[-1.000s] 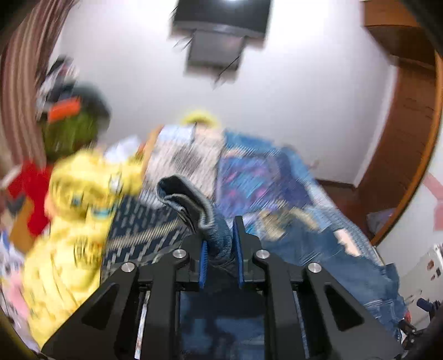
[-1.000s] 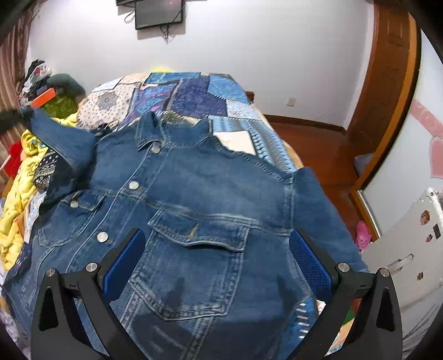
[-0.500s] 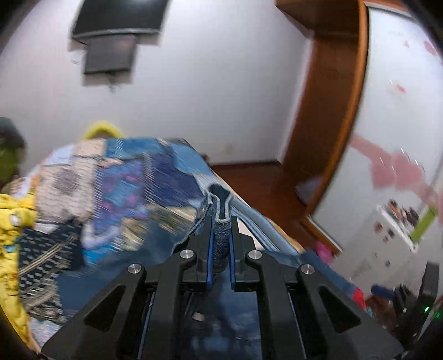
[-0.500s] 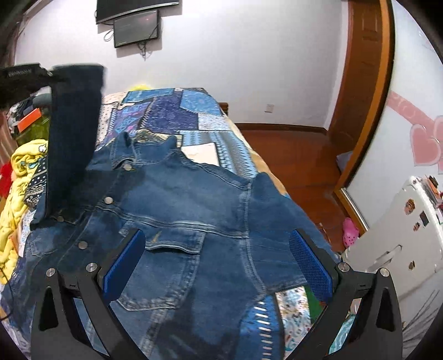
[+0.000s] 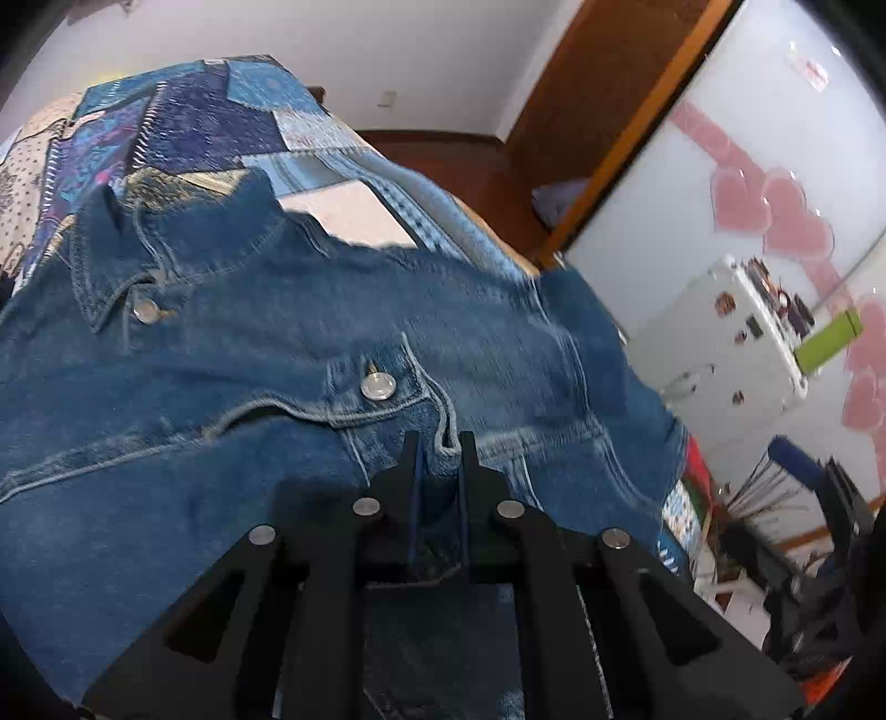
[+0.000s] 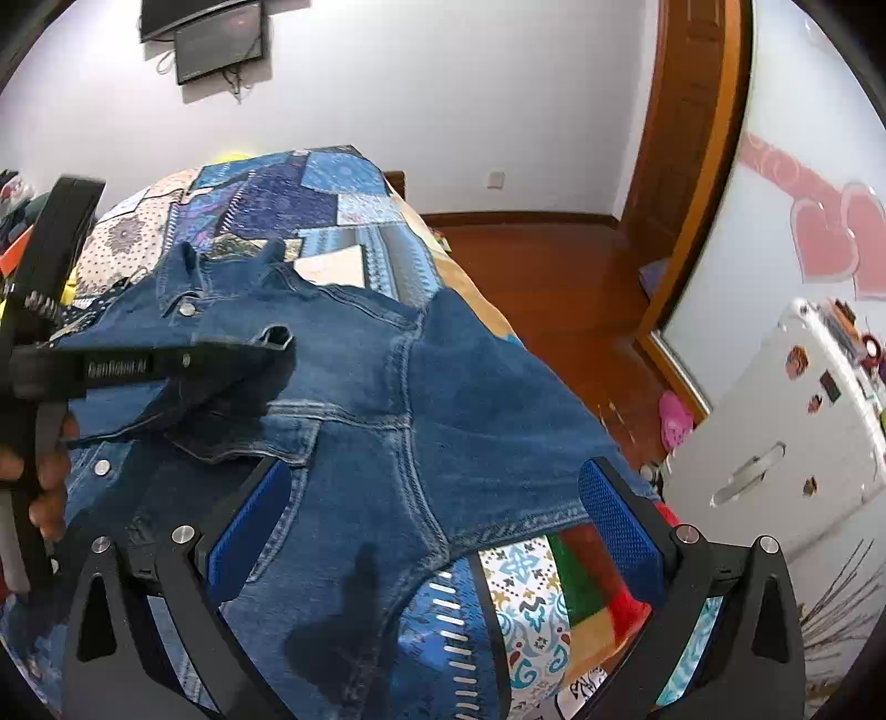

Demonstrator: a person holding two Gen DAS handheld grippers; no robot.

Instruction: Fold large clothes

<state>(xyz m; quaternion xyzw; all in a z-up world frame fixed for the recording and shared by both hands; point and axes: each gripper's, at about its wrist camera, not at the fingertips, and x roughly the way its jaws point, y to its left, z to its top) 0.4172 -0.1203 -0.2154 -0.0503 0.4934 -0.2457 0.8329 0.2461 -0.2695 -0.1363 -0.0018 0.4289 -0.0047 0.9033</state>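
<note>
A blue denim jacket (image 5: 266, 343) lies front up, buttoned, on the bed. My left gripper (image 5: 440, 471) is shut on the jacket's sleeve cuff, held low over the chest near a pocket button (image 5: 378, 386). From the right wrist view the left gripper (image 6: 279, 346) reaches in from the left with the cuff (image 6: 276, 334) pinched at its tip and the sleeve draped across the jacket (image 6: 454, 410). A hand (image 6: 47, 471) holds its handle. My right gripper (image 6: 434, 526) is open above the jacket's lower right part, with nothing between its blue pads (image 6: 620, 523).
The bed has a patchwork quilt (image 6: 310, 194), with its right edge (image 6: 554, 598) just beyond the jacket. A wooden floor (image 6: 542, 277), a door frame (image 6: 692, 166) and a white cabinet (image 6: 803, 421) lie to the right. A screen (image 6: 216, 39) hangs on the far wall.
My left gripper swung the sleeve from the bed's left side up and over, then down onto the jacket's chest. The right gripper drifted toward the jacket's right side and stayed open.
</note>
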